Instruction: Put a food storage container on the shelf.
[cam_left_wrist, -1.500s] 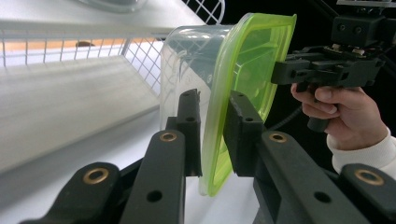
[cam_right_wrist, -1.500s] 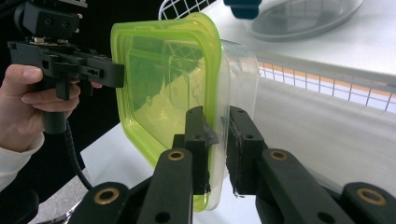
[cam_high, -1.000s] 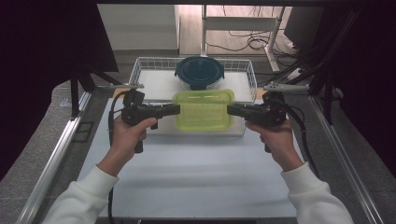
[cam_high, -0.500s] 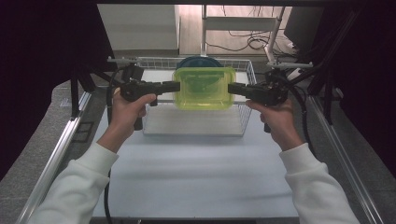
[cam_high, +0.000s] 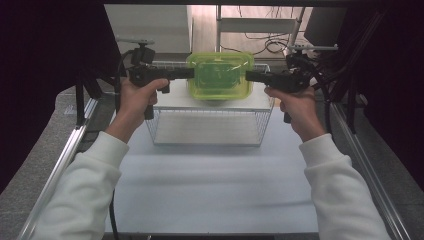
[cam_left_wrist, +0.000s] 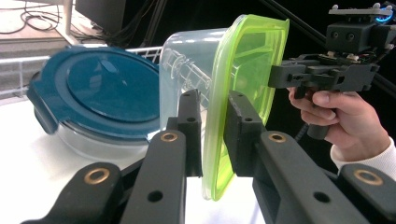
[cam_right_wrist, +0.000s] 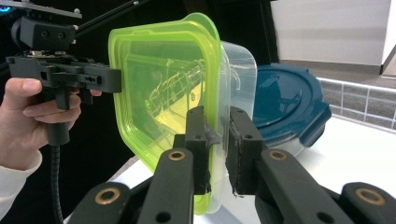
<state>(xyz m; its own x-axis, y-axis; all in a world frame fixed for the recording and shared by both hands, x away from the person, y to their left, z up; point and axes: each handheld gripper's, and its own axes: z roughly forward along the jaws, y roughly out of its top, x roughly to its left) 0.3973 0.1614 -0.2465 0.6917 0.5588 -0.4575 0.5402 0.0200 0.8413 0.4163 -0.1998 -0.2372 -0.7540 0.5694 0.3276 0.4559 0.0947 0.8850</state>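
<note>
Two tongs (left (cam_high: 192, 73), right (cam_high: 247, 76)) clamped on a clear box (cam_high: 220, 76), lime-green lid (cam_left_wrist: 243, 93).

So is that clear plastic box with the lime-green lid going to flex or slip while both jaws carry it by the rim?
The clear plastic box with the lime-green lid looks empty, so probably light. Each pair of jaws pinches only the thin lid edge, so the rim may flex. The smooth plastic could slip if the left gripper or right gripper loosens.

A lab-like recording bay: a white tabletop (cam_high: 210, 190) framed by aluminium rails (cam_high: 55, 170), black curtains (cam_high: 45, 60) at both sides, loose cables on the floor (cam_high: 265, 42) beyond.
</note>
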